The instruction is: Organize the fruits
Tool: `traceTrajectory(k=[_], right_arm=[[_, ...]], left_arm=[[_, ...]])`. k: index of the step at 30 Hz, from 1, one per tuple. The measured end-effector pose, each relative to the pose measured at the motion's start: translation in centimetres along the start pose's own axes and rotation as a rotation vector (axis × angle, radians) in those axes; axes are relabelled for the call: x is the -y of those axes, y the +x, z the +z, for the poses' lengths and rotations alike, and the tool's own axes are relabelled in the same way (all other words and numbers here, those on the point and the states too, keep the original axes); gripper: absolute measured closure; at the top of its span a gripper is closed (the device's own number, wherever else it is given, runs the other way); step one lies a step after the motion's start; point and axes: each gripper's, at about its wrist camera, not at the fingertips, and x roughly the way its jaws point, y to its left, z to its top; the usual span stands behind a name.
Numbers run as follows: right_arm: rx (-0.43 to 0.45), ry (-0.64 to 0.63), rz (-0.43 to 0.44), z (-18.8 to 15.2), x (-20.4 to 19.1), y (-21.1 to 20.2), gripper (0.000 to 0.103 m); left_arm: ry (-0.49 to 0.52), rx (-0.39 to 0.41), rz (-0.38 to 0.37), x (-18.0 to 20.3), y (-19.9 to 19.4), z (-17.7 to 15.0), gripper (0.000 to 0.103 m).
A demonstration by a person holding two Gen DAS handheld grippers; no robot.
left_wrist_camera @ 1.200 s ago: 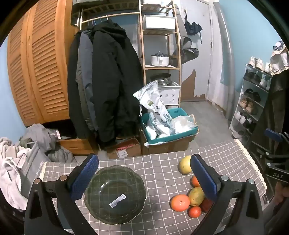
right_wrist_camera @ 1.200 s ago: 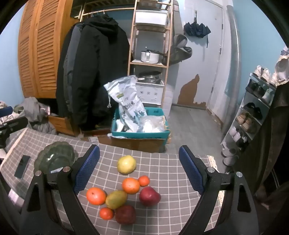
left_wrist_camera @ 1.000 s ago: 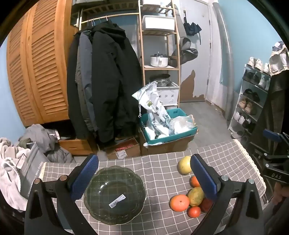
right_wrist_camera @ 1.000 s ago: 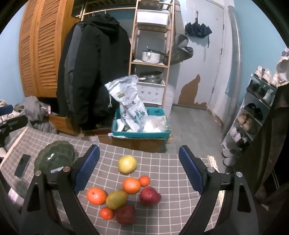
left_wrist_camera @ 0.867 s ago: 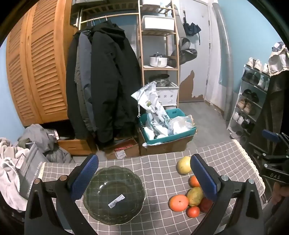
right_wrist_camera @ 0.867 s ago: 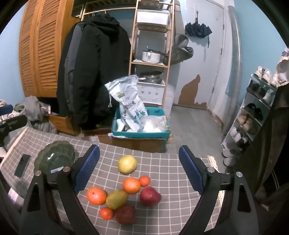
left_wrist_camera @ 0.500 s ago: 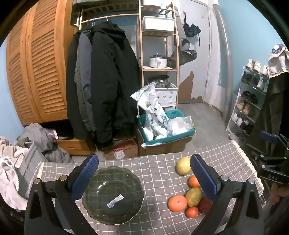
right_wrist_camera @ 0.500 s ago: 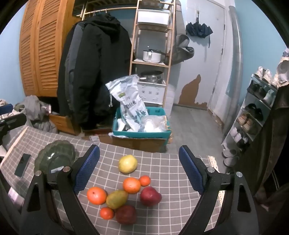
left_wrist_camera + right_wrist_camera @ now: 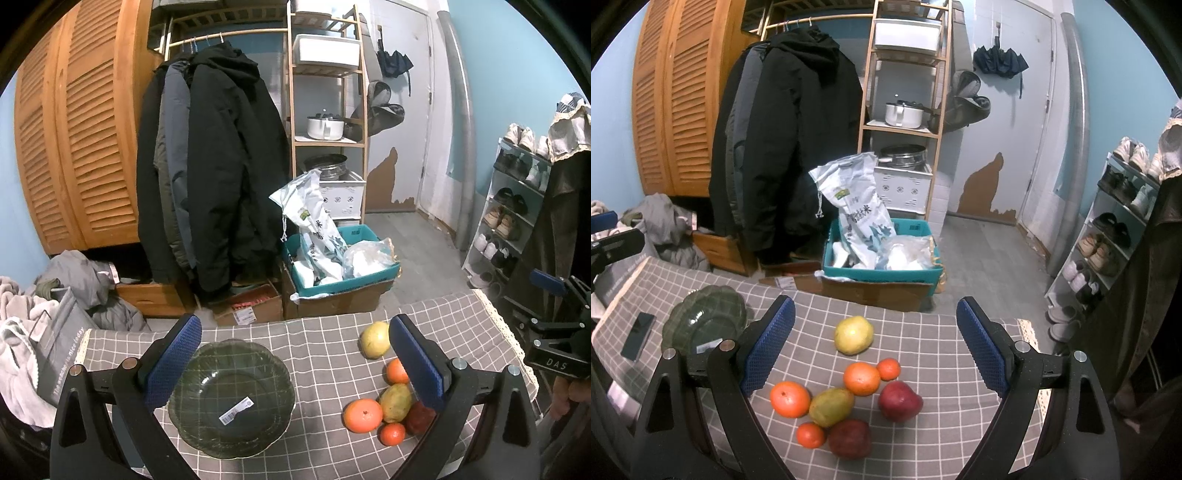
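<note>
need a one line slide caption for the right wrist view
Open right gripper poised above seven loose fruits on a checked tablecloth, green glass bowl and phone off to the left.

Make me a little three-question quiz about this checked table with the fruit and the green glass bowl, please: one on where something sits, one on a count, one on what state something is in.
1. Where does the yellow-green round fruit lie?
A. inside the dark green scalloped glass bowl
B. on the grey checked tablecloth, apart from the fruit cluster
C. on the floor

2. How many orange-coloured fruits show in the right wrist view?
A. two
B. four
C. six

3. What is in the bowl?
A. no fruit, only a white label
B. two red apples
C. water

Answers: 1 B, it sits alone beyond the cluster. 2 B, two large oranges and two small ones. 3 A, only the label shows through the glass.
</note>
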Motion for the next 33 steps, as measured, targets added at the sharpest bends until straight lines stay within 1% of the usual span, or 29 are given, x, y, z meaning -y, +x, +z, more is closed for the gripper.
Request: traceTrajectory(k=[33], right_arm=[[-0.001,-0.002,-0.001,0.12,-0.07,-0.02,0.016]], left_arm=[[-0.004,0.003,0.000,-0.17,0.01,-0.15,0.001]])
